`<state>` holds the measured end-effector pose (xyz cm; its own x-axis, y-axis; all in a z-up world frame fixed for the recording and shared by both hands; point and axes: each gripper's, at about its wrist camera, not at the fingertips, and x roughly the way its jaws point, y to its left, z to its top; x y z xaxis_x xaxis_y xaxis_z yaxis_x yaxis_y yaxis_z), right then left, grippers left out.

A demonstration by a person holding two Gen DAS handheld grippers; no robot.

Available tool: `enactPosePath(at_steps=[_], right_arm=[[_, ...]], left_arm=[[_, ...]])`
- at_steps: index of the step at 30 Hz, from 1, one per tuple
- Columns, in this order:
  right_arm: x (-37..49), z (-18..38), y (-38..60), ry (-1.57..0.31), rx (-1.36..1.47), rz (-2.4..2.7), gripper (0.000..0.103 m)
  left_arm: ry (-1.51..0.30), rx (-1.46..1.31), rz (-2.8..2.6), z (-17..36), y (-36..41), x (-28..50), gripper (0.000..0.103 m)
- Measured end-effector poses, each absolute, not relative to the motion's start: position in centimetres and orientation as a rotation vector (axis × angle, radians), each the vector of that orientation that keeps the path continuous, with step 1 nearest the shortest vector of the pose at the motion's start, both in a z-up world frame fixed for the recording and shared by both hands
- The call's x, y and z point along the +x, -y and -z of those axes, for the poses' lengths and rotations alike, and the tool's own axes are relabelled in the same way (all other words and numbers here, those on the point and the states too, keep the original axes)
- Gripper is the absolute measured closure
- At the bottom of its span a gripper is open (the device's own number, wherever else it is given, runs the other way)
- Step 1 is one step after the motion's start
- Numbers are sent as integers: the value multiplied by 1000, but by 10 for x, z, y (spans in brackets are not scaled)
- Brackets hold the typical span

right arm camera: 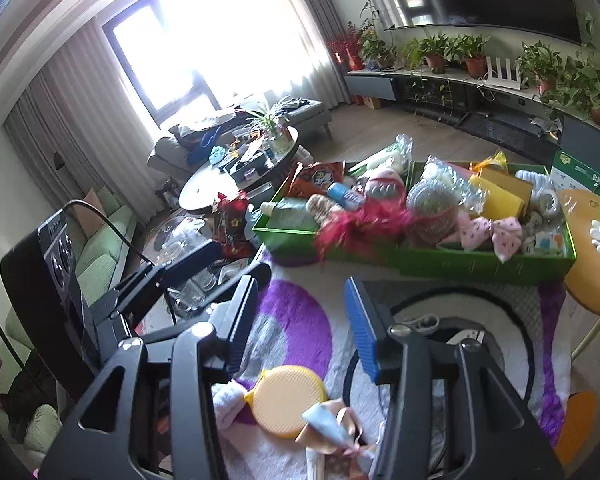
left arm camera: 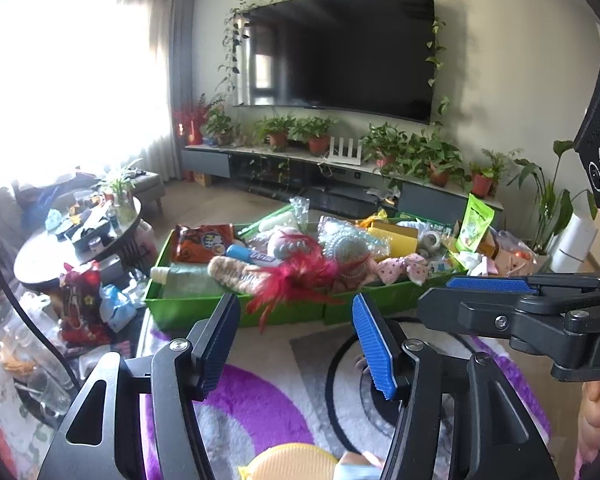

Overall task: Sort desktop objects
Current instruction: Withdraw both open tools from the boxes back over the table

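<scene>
Two green trays stand side by side on the patterned rug, heaped with things: a red feather piece, a pink bow, a yellow box, an orange snack bag. Nearer me on the rug lie a round yellow pouch and a pale blue ribbon item. My left gripper hangs open over the rug short of the trays, with nothing between its fingers. My right gripper is open and empty beside it.
A round dark coffee table with clutter stands to the left, with bags and glassware on the floor by it. An orange stool is at the right. A TV stand with potted plants runs along the far wall.
</scene>
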<state>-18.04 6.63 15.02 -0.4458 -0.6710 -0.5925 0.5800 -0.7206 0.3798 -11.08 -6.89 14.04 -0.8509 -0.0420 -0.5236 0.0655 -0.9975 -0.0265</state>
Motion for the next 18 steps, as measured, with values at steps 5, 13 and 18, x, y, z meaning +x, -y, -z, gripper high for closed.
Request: enactPosePath(at_steps=[5, 13, 18], right_arm=[[-166, -140, -69, 145, 976, 2162, 55], [-146, -121, -70, 136, 992, 2137, 55], [-133, -112, -62, 86, 979, 2126, 55]], left_arm=[[-78, 854, 2935, -131, 74, -92, 44], [-88, 883, 2893, -117, 84, -63, 44], [-97, 938, 2885, -99, 82, -53, 43]])
